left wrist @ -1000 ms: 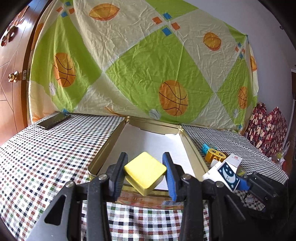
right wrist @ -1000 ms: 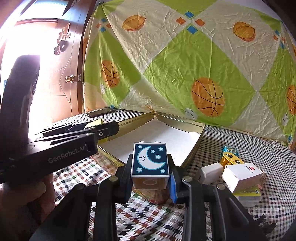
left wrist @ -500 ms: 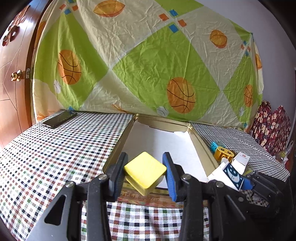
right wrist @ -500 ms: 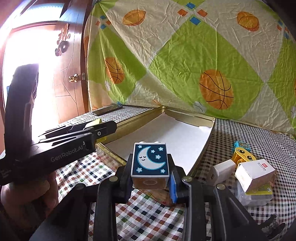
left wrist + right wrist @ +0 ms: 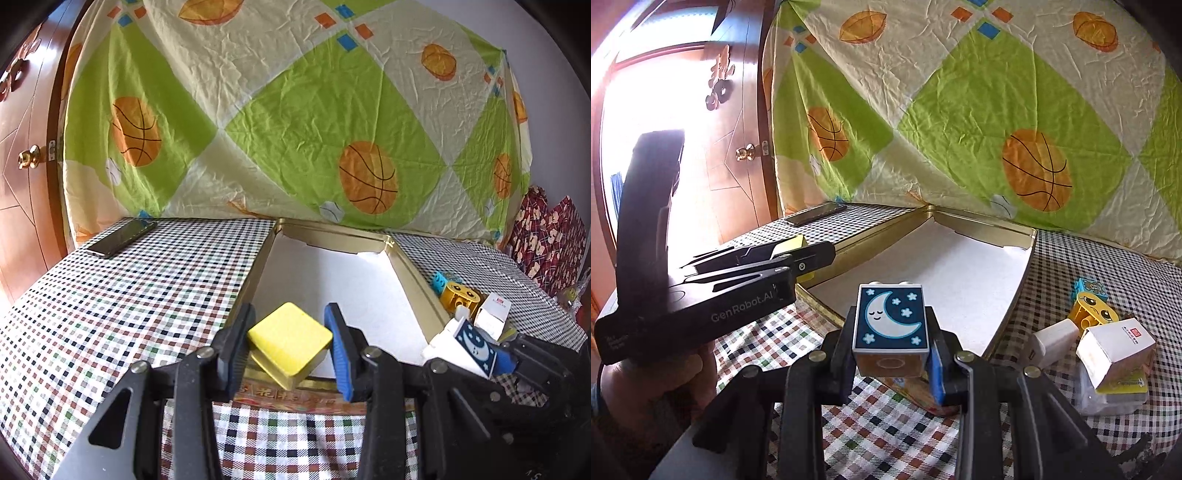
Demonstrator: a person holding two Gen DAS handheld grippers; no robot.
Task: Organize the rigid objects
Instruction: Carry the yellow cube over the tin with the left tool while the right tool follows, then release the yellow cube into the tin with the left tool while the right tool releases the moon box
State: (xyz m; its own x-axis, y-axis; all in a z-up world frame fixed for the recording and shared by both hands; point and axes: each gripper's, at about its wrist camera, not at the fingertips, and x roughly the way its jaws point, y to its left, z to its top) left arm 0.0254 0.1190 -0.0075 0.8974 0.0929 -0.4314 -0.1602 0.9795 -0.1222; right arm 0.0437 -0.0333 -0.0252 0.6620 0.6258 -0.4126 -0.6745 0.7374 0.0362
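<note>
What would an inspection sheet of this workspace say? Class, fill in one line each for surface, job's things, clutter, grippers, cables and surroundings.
Surface: checked tablecloth, flat, fully covering the table.
Job's things: open gold tin tray with white lining, nothing in it; yellow tin and moon block both held just before its near edge; yellow face block, blue block, white adapter and white carton lie right of the tray.
Clutter: phone at the far left corner.
Grippers: left gripper jaws shut on the yellow tin; right gripper jaws shut on the moon block.
Cables: nothing seen.
Surroundings: basketball-print sheet hung behind; wooden door left.
</note>
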